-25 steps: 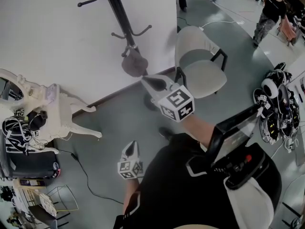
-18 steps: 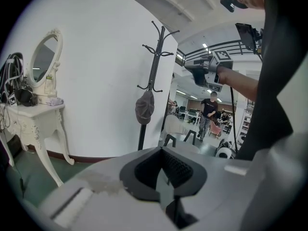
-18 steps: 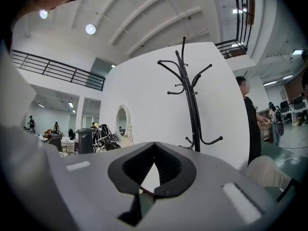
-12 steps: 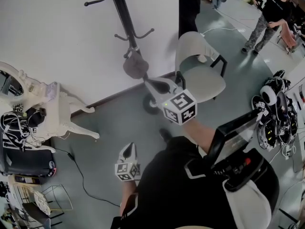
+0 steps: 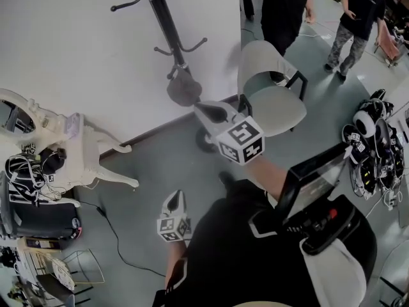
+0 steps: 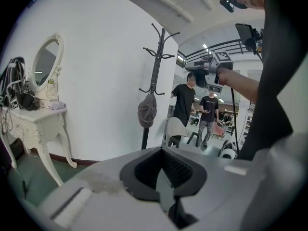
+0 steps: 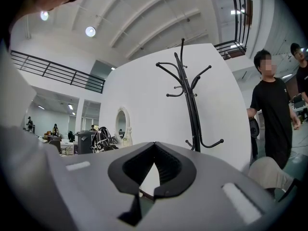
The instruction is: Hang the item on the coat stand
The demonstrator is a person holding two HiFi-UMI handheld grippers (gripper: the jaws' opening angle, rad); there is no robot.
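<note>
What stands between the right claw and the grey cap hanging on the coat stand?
Nothing visible. The grey cap hangs from a lower hook of the coat stand. The right claw, shut and empty, faces it with only open air between them. The chair stands off to one side.

White wall [image 5: 70,50] meets grey floor [image 5: 160,165] along a dark skirting. Beige chair [image 5: 271,94] with black legs stands by the wall's corner. Two people in black shirts, one [image 5: 284,5] just behind the chair, the other [image 5: 359,8] further right. White carved desk [image 5: 80,147] at left against the wall, oval mirror [image 5: 11,119] on it; black headphones [image 5: 48,162] and tangled cords at its near end. Black box [image 5: 41,221] beside it. Black cable [image 5: 114,230] snakes over the floor. Wire basket [image 5: 86,266] at lower left. Heap of black-and-white headsets [image 5: 370,139] at right edge.
</note>
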